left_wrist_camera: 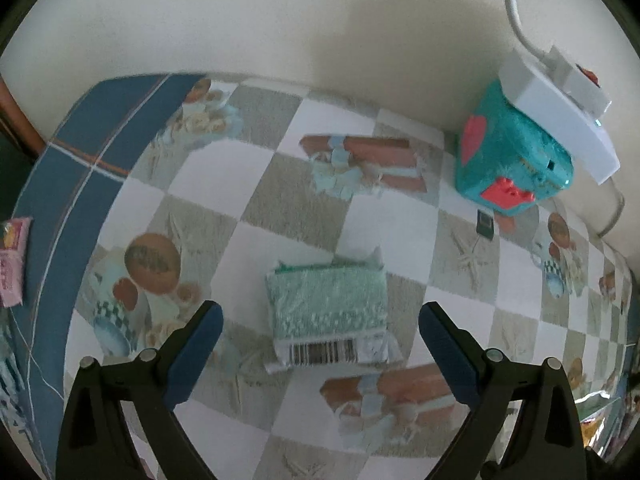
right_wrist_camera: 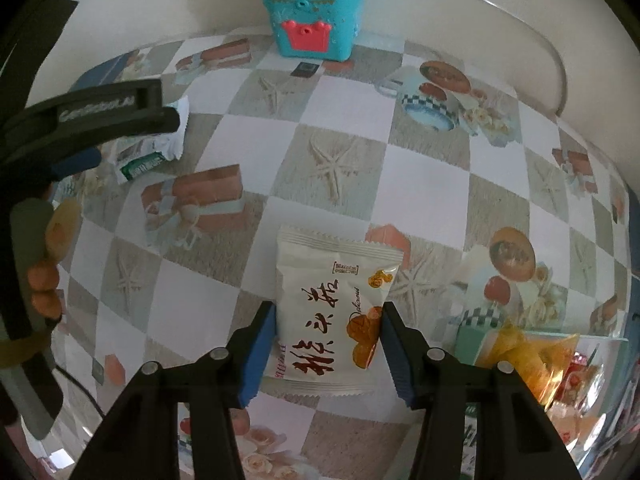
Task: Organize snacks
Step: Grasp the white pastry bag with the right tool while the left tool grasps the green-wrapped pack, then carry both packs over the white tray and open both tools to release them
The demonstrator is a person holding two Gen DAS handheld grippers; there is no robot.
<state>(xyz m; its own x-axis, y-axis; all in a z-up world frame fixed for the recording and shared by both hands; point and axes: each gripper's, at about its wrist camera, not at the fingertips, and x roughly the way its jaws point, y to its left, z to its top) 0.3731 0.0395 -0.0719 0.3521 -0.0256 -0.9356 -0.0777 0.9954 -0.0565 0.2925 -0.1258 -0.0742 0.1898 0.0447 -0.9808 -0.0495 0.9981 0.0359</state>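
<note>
In the left wrist view a green snack packet (left_wrist_camera: 329,312) with a barcode lies flat on the checked tablecloth. My left gripper (left_wrist_camera: 320,316) is open, its blue pads either side of the packet, apart from it. In the right wrist view my right gripper (right_wrist_camera: 329,312) is shut on a white snack packet (right_wrist_camera: 332,308) with dark characters and orange pictures. The green packet (right_wrist_camera: 150,156) and the left gripper's finger (right_wrist_camera: 100,114) show at the left of that view.
A teal toy box (left_wrist_camera: 508,156) with red parts stands at the wall under a white device (left_wrist_camera: 560,116); it also shows in the right wrist view (right_wrist_camera: 314,12). A clear container (right_wrist_camera: 560,364) with snacks sits at right. A pink packet (left_wrist_camera: 12,260) lies at far left.
</note>
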